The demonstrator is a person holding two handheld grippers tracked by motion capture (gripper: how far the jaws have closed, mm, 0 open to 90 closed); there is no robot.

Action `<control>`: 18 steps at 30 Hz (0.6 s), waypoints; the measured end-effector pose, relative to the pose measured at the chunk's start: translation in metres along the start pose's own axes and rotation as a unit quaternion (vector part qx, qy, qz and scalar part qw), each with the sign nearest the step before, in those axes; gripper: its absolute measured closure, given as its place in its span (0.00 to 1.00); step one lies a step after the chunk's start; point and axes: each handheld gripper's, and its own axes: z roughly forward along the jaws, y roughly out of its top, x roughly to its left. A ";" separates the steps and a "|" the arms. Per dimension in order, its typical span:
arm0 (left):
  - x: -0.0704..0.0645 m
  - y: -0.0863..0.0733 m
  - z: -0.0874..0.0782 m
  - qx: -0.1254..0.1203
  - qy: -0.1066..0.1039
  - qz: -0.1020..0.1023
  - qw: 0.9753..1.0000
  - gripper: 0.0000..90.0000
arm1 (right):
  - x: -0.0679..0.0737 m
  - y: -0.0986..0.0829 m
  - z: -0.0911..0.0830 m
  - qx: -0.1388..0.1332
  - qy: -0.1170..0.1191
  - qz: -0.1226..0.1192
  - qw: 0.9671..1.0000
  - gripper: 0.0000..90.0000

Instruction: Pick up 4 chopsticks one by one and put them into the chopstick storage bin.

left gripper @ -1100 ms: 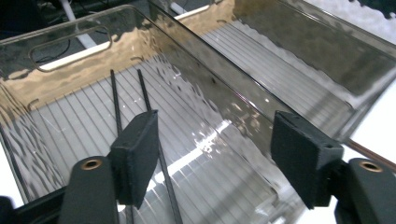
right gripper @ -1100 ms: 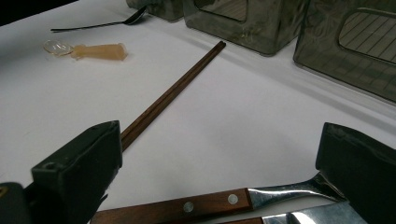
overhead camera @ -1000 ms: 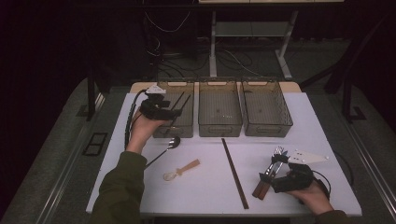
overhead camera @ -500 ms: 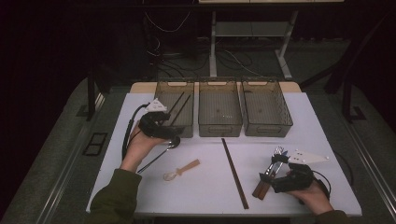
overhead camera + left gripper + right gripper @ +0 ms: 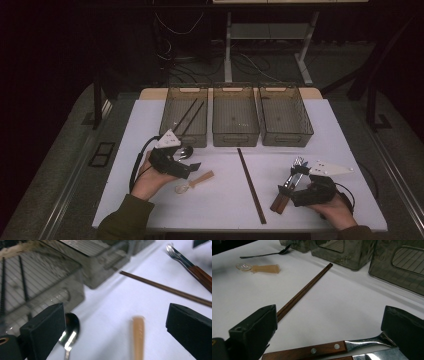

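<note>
White table (image 5: 220, 200), chopsticks (image 5: 251, 186) between tools

Dim room, bright table; left gripper view seems motion-blurred.

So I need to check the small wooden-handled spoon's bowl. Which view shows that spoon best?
The right gripper view: the wooden-handled spoon lies whole and sharp, clear bowl included. The high view shows it small beside the left gripper; the left gripper view catches its blurred handle.

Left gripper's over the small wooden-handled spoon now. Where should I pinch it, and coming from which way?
Grip the wooden-handled spoon across its flat tan handle, coming straight down. It lies flat and apart from other things, so the open left gripper can straddle the handle's width.
</note>
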 end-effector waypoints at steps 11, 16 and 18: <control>-0.022 -0.036 -0.007 0.007 -0.018 0.006 1.000 0.00 | 0.000 0.001 0.002 0.017 -0.008 0.002 1.000 0.01; -0.033 -0.045 -0.009 -0.005 -0.029 0.003 1.000 0.00 | 0.002 0.005 0.004 0.025 -0.005 0.009 1.000 0.01; -0.036 -0.049 -0.008 0.003 -0.032 0.008 0.999 0.00 | 0.004 0.006 0.005 0.030 -0.003 0.007 1.000 0.01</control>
